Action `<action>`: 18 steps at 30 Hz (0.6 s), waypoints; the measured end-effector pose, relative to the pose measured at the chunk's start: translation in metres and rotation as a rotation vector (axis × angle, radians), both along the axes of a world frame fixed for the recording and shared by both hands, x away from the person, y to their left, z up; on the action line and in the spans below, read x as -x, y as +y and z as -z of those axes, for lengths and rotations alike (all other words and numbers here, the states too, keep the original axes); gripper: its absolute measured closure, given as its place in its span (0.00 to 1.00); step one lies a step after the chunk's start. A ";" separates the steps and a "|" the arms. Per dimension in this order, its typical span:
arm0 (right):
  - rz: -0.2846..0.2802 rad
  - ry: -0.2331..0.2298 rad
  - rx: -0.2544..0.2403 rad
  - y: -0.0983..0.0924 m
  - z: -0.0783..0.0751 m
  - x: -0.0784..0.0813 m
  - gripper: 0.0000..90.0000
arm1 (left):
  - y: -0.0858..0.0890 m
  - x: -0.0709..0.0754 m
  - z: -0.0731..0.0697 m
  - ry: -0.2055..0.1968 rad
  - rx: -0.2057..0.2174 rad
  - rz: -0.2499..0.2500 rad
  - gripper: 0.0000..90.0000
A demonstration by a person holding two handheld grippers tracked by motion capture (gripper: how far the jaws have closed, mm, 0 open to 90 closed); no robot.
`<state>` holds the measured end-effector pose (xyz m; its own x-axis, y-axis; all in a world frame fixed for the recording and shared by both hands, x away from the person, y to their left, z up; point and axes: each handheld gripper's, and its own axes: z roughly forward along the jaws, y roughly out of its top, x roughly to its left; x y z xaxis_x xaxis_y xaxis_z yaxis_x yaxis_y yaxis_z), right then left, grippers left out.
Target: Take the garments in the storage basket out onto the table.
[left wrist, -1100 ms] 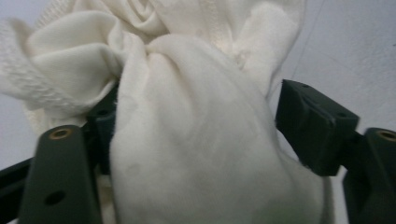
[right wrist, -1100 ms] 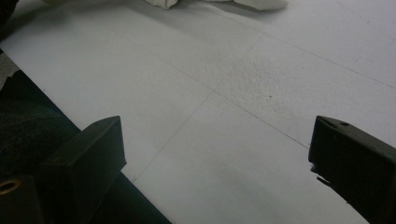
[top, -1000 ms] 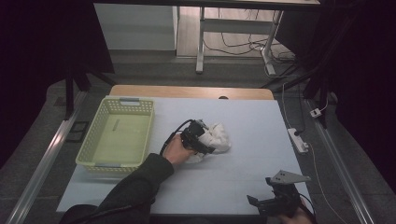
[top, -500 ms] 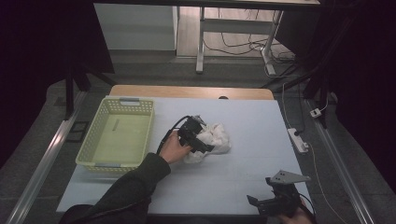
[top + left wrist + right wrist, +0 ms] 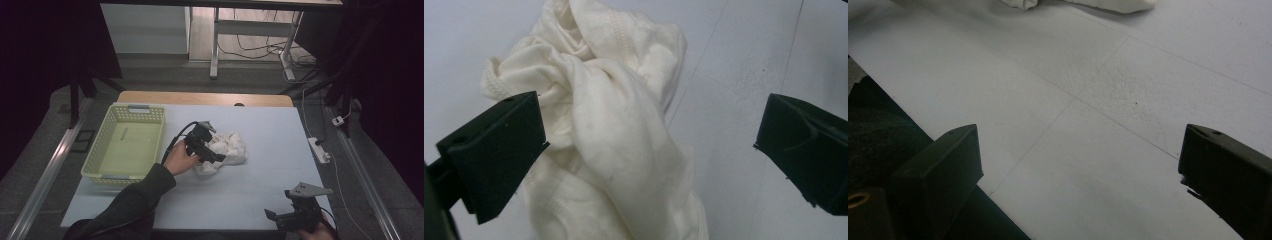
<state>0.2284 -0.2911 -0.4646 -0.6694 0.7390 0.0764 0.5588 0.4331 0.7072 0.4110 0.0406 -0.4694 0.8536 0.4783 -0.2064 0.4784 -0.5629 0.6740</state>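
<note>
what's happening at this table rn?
A person works a two-jaw tool in each hand at a table covered in a pale sheet. The left tool is over a crumpled white cloth near the table's middle; its jaws have just been opening and now stand wide, the cloth lying loose between them, not pinched. A yellow-green basket sits to the left of the cloth. The right tool waits open at the near right edge, holding nothing.
</note>
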 end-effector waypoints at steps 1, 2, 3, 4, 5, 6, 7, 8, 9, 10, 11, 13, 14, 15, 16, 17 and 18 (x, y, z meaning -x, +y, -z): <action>0.002 0.001 -0.001 0.000 0.000 0.000 0.04 | 0.001 0.001 0.000 -0.002 0.006 0.002 0.00; 0.003 0.002 -0.002 0.000 0.000 0.000 0.04 | 0.003 0.002 0.000 0.000 0.013 0.006 0.00; 0.003 0.002 -0.004 0.000 0.000 0.000 0.04 | 0.004 0.003 0.000 0.000 0.019 0.008 0.00; 0.002 -0.001 -0.003 -0.001 0.000 0.000 0.04 | 0.005 0.004 -0.001 -0.002 0.020 0.008 0.00; 0.005 -0.001 -0.005 -0.001 0.000 0.000 0.04 | 0.006 0.005 -0.001 -0.005 0.023 0.010 0.00; 0.004 -0.002 -0.004 -0.001 0.000 0.000 0.04 | 0.006 0.006 -0.002 -0.006 0.031 0.010 0.00; 0.004 -0.003 -0.005 -0.001 0.000 0.000 0.04 | 0.007 0.007 -0.002 -0.006 0.034 0.012 0.00; 0.005 -0.003 -0.007 -0.001 -0.001 0.000 0.04 | 0.008 0.008 -0.003 -0.009 0.039 0.013 0.00; 0.003 -0.004 -0.006 -0.001 -0.001 0.000 0.04 | 0.009 0.009 -0.004 -0.011 0.046 0.011 0.00; 0.002 -0.004 -0.007 -0.001 -0.001 0.000 0.04 | 0.010 0.010 -0.004 -0.011 0.049 0.012 0.00; 0.001 -0.003 -0.007 -0.001 -0.001 0.000 0.03 | 0.010 0.010 -0.005 -0.013 0.051 0.014 0.00; -0.002 -0.003 -0.008 -0.001 -0.001 0.001 0.03 | 0.012 0.012 -0.005 -0.017 0.053 0.013 0.00; -0.003 -0.004 -0.008 -0.001 -0.001 0.001 0.03 | 0.013 0.013 -0.005 -0.016 0.054 0.013 0.00; -0.004 -0.004 -0.008 -0.001 -0.001 0.001 0.03 | 0.014 0.014 -0.005 -0.012 0.059 0.013 0.00; -0.005 -0.004 -0.009 -0.001 -0.001 0.001 0.03 | 0.015 0.014 -0.005 -0.010 0.066 0.012 0.00; -0.005 -0.004 -0.009 -0.001 -0.001 0.001 0.03 | 0.016 0.015 -0.005 -0.008 0.073 0.012 0.00; -0.006 -0.003 -0.010 -0.001 -0.001 0.001 0.03 | 0.017 0.016 -0.006 -0.005 0.076 0.012 0.00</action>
<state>0.2278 -0.2920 -0.4639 -0.6738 0.7344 0.0817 0.5540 0.4290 0.7134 0.3950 0.0575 -0.4639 0.8601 0.4512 -0.2379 0.4688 -0.5154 0.7173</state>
